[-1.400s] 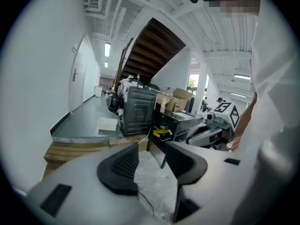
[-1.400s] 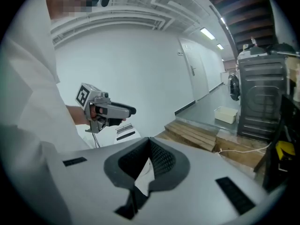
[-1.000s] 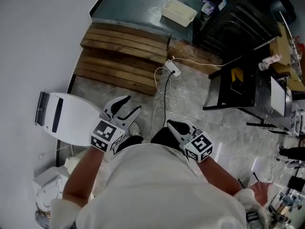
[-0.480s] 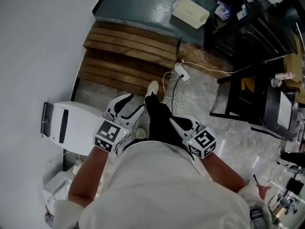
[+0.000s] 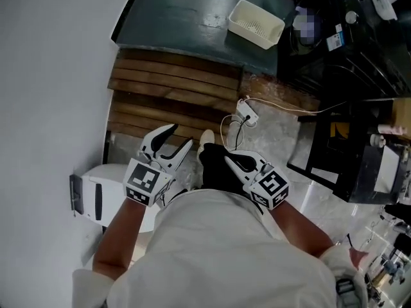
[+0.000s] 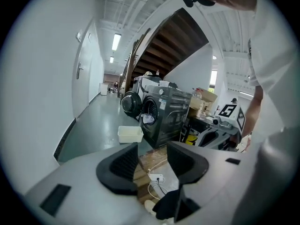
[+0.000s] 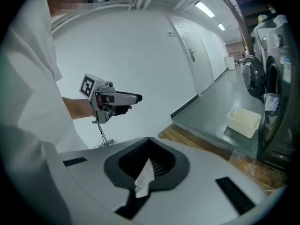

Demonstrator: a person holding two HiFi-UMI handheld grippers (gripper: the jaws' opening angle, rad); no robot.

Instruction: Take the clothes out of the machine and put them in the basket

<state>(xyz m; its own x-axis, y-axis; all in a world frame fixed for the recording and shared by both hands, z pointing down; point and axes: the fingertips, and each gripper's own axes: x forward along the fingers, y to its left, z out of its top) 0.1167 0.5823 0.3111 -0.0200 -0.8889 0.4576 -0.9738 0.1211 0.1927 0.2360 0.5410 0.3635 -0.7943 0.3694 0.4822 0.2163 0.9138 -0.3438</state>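
Observation:
A dark washing machine [image 6: 164, 116] stands ahead with its round door [image 6: 129, 104] swung open and light clothes [image 6: 148, 119] showing in the drum. It also fills the right edge of the right gripper view, washing machine [image 7: 276, 88]. On the grey-green floor in front of it sits a white basket [image 5: 255, 23] [image 6: 130, 134] [image 7: 243, 121], with nothing in it that I can see. My left gripper [image 5: 180, 135] [image 6: 152, 149] is open and holds nothing. My right gripper [image 5: 227, 154] [image 7: 149, 139] is shut, tips together, also holding nothing. Both are carried at waist height, well short of the machine.
A slatted wooden platform [image 5: 173, 92] lies on the floor between me and the basket. A white power strip [image 5: 247, 115] with a trailing cable rests at its right end. A white appliance [image 5: 96, 194] stands by the left wall. Black frames and cluttered benches [image 5: 347, 146] fill the right.
The wooden platform, power strip and basket have all slid nearer in view as the person steps forward. Both grippers travel along with the body. Neither pair of jaws has changed.

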